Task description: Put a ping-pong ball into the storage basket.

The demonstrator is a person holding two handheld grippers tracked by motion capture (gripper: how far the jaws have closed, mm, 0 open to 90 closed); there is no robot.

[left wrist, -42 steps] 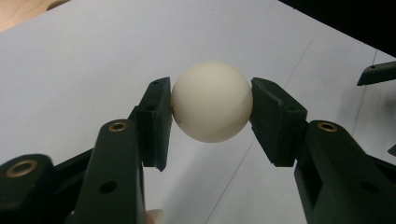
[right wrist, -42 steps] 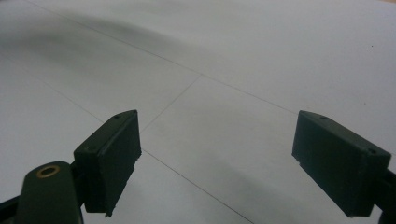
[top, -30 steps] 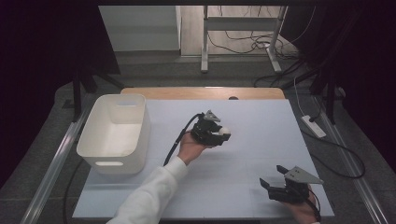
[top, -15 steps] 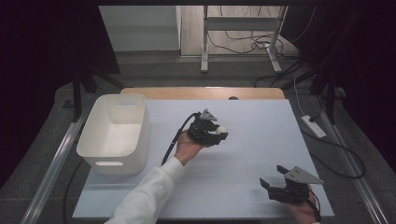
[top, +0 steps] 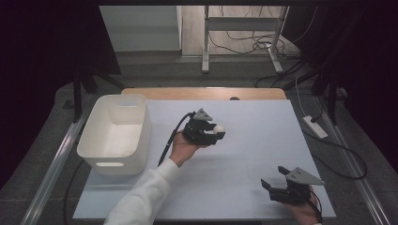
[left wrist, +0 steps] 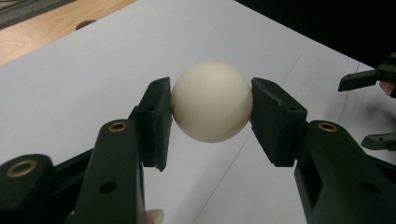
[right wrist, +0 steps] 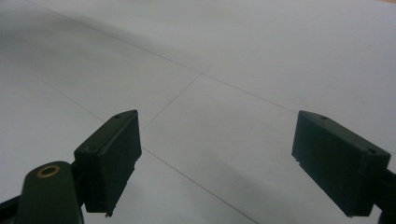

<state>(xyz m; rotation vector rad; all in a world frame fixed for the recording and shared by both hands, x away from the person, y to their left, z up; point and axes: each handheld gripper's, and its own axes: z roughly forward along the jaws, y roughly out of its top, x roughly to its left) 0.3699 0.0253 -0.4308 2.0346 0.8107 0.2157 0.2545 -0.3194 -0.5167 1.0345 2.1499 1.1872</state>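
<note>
A cream-white ball is pinched between both pads of my left gripper, which is shut on it. From above, that ball shows at the tip of the left gripper, held above the middle of the white table, its jaws pointing right. My right gripper rests low near the table's front right corner. Its jaws stand wide apart in the right gripper view, right gripper open over bare table with nothing between them.
A white plastic bin stands on the left side of the table; I see nothing in it. A wooden strip runs along the far edge. A power strip lies off the table's right side.
My left gripper has shifted a little to the left and toward me with the ball in it. The right gripper has kept still.
</note>
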